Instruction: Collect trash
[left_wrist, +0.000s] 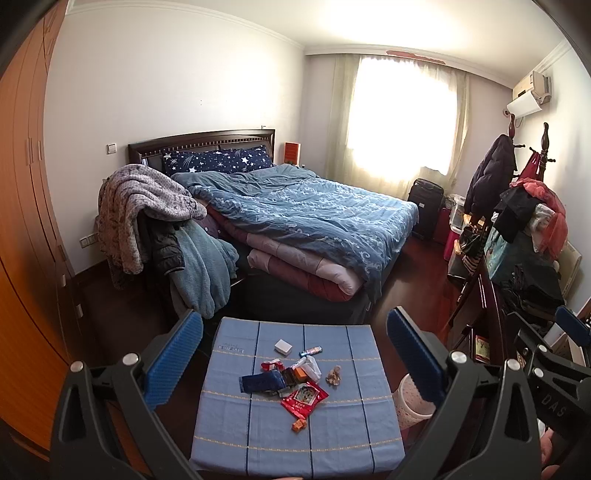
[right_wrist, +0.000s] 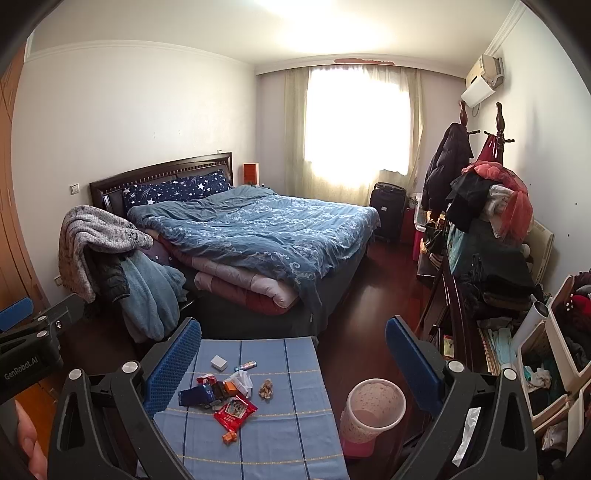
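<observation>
On the table (right_wrist: 295, 424), red wrapper (right_wrist: 235, 407) lies diagonally, pointing toward the bin (right_wrist: 373, 410).

Wrappers (left_wrist: 303, 398) and scraps lie scattered mid-table; pink perforated bin (right_wrist: 373, 410) stands beside it

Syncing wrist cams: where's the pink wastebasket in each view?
Left wrist: the wastebasket sits lower right, beside the table's right edge, half hidden behind the left tool's right finger.
Right wrist: the wastebasket is lower centre-right, whole rim visible, on the floor between the right tool's fingers.
Shared landmark: the red snack packet on the blue tablecloth, left of the basket in both.
</observation>
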